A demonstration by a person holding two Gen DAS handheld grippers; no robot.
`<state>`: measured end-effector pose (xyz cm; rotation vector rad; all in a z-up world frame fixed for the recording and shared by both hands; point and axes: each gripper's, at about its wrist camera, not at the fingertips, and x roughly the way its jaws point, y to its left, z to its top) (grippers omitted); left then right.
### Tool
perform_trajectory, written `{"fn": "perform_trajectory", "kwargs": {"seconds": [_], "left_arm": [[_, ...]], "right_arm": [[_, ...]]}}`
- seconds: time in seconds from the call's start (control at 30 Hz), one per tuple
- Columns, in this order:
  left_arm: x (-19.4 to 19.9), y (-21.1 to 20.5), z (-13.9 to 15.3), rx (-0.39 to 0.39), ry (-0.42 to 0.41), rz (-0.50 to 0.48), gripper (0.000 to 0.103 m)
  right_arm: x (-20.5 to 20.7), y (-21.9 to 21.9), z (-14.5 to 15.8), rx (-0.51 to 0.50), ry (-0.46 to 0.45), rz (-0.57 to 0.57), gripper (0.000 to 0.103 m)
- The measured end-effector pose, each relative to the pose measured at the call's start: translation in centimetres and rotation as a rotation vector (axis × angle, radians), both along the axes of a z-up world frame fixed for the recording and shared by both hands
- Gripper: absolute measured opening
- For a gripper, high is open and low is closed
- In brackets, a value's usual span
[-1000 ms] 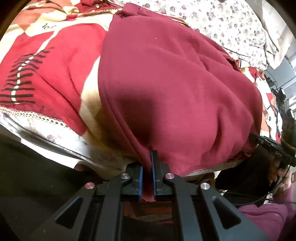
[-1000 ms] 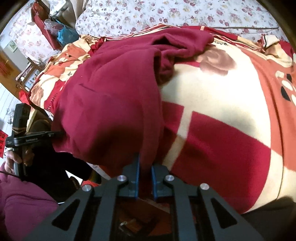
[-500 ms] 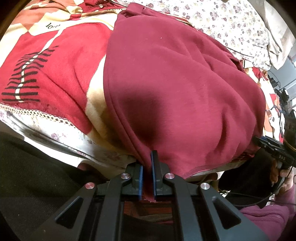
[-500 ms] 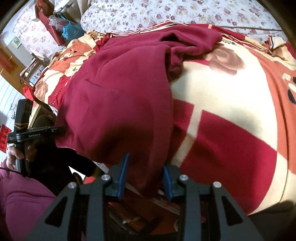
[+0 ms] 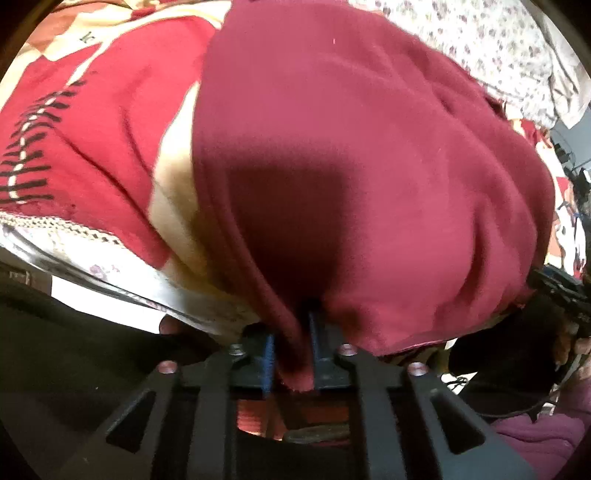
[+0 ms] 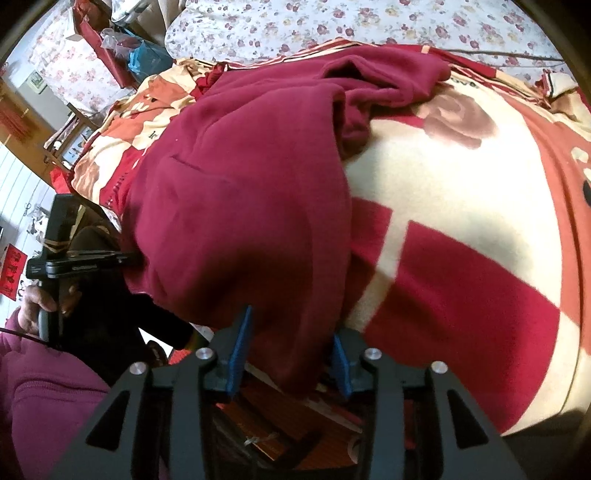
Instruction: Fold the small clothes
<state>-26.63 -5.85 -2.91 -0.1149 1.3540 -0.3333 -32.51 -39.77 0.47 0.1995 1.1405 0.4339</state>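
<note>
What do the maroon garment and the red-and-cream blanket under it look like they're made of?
The maroon garment looks like soft matte fleece or brushed sweatshirt knit: no sheen, thick rounded folds, a faintly fuzzy surface. The red-and-cream patterned blanket looks like plush, short-pile blanket fabric: its colour edges are slightly blurred and it lies in broad soft swells. The exact fibre of either cannot be told.

Garment (image 6: 240,206) is solid maroon, no print. Blanket (image 6: 461,236) under it has big red and cream blocks, a dusty-pink rose, plus black ladder-like stripes (image 5: 29,147). Sheet (image 6: 332,26) behind is white with tiny reddish flowers. Gripper pads (image 6: 240,350) are blue — arms black.
</note>
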Motion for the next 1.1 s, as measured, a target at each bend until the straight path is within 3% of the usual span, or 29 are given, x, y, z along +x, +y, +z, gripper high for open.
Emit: {"fn": "perform_trajectory", "kwargs": {"seconds": [0.13,0.33,0.37,0.4,0.47,0.53,0.73,0.87,1.1], "left_arm": [[0.3,-0.4,-0.9,0.015,0.038,-0.005,0.007],[0.7,-0.7,-1.5,-0.005,0.066,0.002,0.005],[0.6,-0.8,-1.3,-0.016,0.06,-0.003,0.0],[0.7,-0.6,-1.1,-0.03,0.049,-0.006,0.0],[0.2,0.0,0.0,-0.072,0.018,-0.003,0.0],[-0.3,0.7,1.3,-0.141,-0.002,0.008,0.0],[-2.2,3.6,5.8,-0.23,-0.084,0.057,0.0],[-3.5,5.0,9.0,-0.232,-0.166,0.057,0.0],[-4.1,6.3,9.8,-0.247,-0.184,0.068,0.0]], "right_arm": [[0.1,0.5,0.0,-0.005,-0.005,0.018,0.053],[0.3,0.6,0.0,-0.018,-0.01,0.022,0.051],[0.2,0.6,0.1,-0.03,-0.013,0.025,0.043],[0.2,0.7,0.2,-0.047,-0.013,0.032,0.023],[0.0,0.5,0.3,-0.024,0.004,0.046,0.009],[-0.5,0.4,0.9,0.001,0.009,0.058,0.009],[-2.6,-0.4,4.9,0.156,-0.046,0.069,0.009],[-4.3,-0.4,6.9,0.245,-0.071,0.093,0.009],[-6.2,0.6,5.4,0.292,-0.019,0.114,0.008]]}}
